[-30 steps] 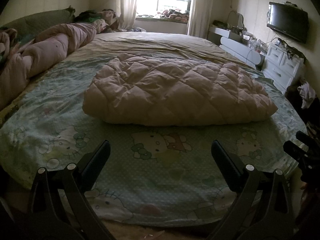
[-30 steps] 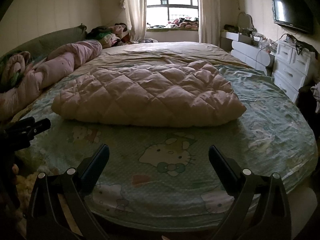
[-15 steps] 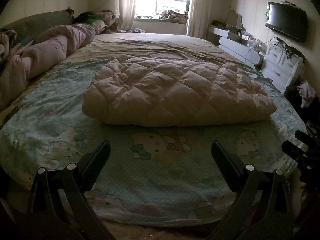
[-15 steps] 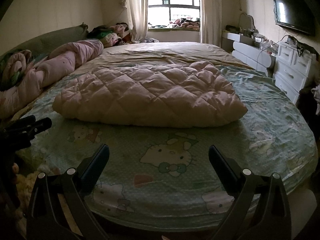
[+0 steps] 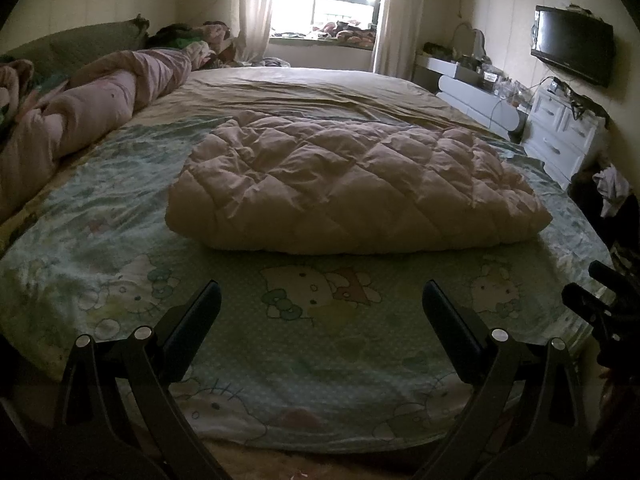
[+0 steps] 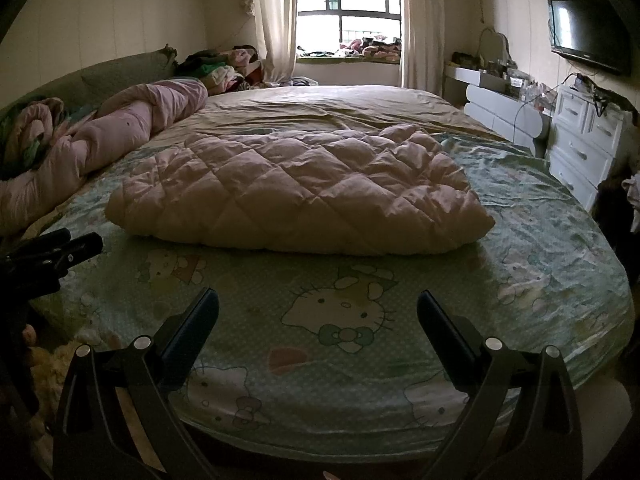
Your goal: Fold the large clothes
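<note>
The folded quilted garment (image 5: 356, 184) lies in a thick beige bundle on the cartoon-print bed sheet (image 5: 320, 344), near the bed's foot, well apart from both tools; whether it is a coat or a quilt cannot be determined; no sleeves or collar show. The left gripper (image 5: 320, 300) hangs over the sheet's near edge, jaws spread wide, holding nothing; the right gripper (image 6: 318, 308) likewise stands wide apart and empty. A rolled pink duvet (image 6: 120, 128) lies along the bed's left side, cut off by the frame; the dresser (image 6: 588, 148) top is cluttered, contents indistinct; the wall television (image 6: 588, 36) is dark.
</note>
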Motion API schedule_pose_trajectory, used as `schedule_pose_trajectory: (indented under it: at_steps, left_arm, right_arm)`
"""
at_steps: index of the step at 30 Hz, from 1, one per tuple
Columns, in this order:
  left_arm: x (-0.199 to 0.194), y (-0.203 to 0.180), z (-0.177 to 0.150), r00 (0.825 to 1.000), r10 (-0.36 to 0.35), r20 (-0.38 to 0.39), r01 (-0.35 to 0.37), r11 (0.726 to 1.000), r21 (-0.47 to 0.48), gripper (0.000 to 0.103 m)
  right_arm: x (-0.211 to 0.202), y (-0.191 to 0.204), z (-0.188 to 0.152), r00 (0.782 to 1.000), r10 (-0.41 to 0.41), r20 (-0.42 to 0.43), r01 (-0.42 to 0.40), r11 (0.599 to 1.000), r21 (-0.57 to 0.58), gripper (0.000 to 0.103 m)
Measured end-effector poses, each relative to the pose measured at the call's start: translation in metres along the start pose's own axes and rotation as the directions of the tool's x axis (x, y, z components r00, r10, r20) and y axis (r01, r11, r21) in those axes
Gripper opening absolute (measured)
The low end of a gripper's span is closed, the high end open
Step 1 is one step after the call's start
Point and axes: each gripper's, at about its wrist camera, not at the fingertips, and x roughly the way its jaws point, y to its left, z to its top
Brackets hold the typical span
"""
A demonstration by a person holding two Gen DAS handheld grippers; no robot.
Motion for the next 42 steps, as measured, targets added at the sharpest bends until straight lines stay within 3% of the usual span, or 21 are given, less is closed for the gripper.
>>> schedule_pose_trajectory:
  at_steps: [11,16,21,23,25,26,27,28,30,32,33,36,37,38,39,40,41,42]
  left_arm:
    - [-0.003,-0.003,-0.001,1.000,0.028,0.005,-0.028,0.999,0.033,0.095]
    - [-0.003,0.000,-0.002,1.000,0.005,0.003,-0.005,1.000,0.019,0.095]
    - [0.004,0.015,-0.003,1.000,-0.020,-0.024,0.019,1.000,-0.024,0.095]
    - [0.008,0.033,-0.002,1.000,-0.003,-0.027,0.001,0.999,-0.053,0.095]
    - [0.012,0.059,0.002,0.999,0.037,-0.021,-0.039,0.996,-0.079,0.095]
    - [0.015,0.078,0.005,0.998,0.067,-0.020,-0.069,0.993,-0.096,0.095]
    - [0.017,0.097,0.007,0.995,0.100,-0.015,-0.101,0.989,-0.110,0.095]
    - [0.020,0.116,0.010,0.989,0.144,-0.013,-0.144,0.981,-0.128,0.095]
    - [0.028,0.169,0.018,0.970,0.242,-0.038,-0.245,0.954,-0.173,0.095]
    - [0.034,0.218,0.026,0.936,0.346,-0.056,-0.350,0.914,-0.205,0.095]
    - [0.038,0.249,0.031,0.911,0.407,-0.067,-0.411,0.884,-0.223,0.095]
    - [0.063,0.340,0.047,0.831,0.539,-0.136,-0.554,0.782,-0.286,0.095]
    - [0.071,0.365,0.050,0.816,0.555,-0.161,-0.575,0.757,-0.309,0.095]
    - [0.081,0.396,0.054,0.796,0.577,-0.183,-0.602,0.726,-0.332,0.095]
    - [0.090,0.416,0.056,0.772,0.601,-0.205,-0.633,0.698,-0.335,0.095]
    - [0.102,0.440,0.058,0.741,0.626,-0.243,-0.670,0.664,-0.331,0.095]
    - [0.118,0.470,0.058,0.701,0.652,-0.289,-0.712,0.617,-0.336,0.095]
    - [0.126,0.487,0.055,0.685,0.656,-0.318,-0.728,0.592,-0.347,0.095]
  right_arm:
    - [-0.002,0.001,0.000,1.000,-0.008,0.003,0.008,1.000,-0.007,0.099]
    - [-0.002,-0.001,0.000,1.000,-0.021,0.005,0.021,1.000,-0.001,0.099]
    - [-0.005,-0.029,-0.005,0.995,-0.104,0.007,0.104,0.992,0.073,0.099]
    - [-0.006,-0.061,-0.013,0.982,-0.191,-0.005,0.190,0.969,0.156,0.099]
    - [-0.009,-0.105,-0.027,0.947,-0.319,-0.017,0.313,0.916,0.251,0.099]
    - [-0.014,-0.138,-0.041,0.900,-0.436,-0.027,0.423,0.856,0.298,0.099]
    - [-0.017,-0.170,-0.053,0.839,-0.541,-0.063,0.529,0.782,0.329,0.099]
    - [-0.019,-0.194,-0.063,0.789,-0.605,-0.105,0.599,0.720,0.350,0.099]
    - [-0.033,-0.261,-0.096,0.673,-0.701,-0.236,0.718,0.542,0.437,0.099]
    - [-0.045,-0.314,-0.128,0.575,-0.737,-0.354,0.791,0.392,0.469,0.099]
    - [-0.047,-0.338,-0.143,0.544,-0.724,-0.424,0.814,0.332,0.477,0.099]
    - [-0.055,-0.388,-0.185,0.512,-0.656,-0.555,0.824,0.192,0.534,0.099]
    - [-0.059,-0.403,-0.200,0.567,-0.605,-0.558,0.776,0.168,0.608,0.099]
    - [-0.063,-0.407,-0.201,0.575,-0.614,-0.541,0.760,0.154,0.631,0.099]
    - [-0.062,-0.411,-0.199,0.560,-0.614,-0.556,0.771,0.141,0.621,0.099]
    - [-0.059,-0.409,-0.197,0.540,-0.625,-0.563,0.788,0.141,0.599,0.099]
    - [-0.058,-0.409,-0.195,0.534,-0.629,-0.564,0.792,0.140,0.594,0.099]
    - [-0.058,-0.410,-0.196,0.540,-0.624,-0.565,0.789,0.141,0.599,0.099]
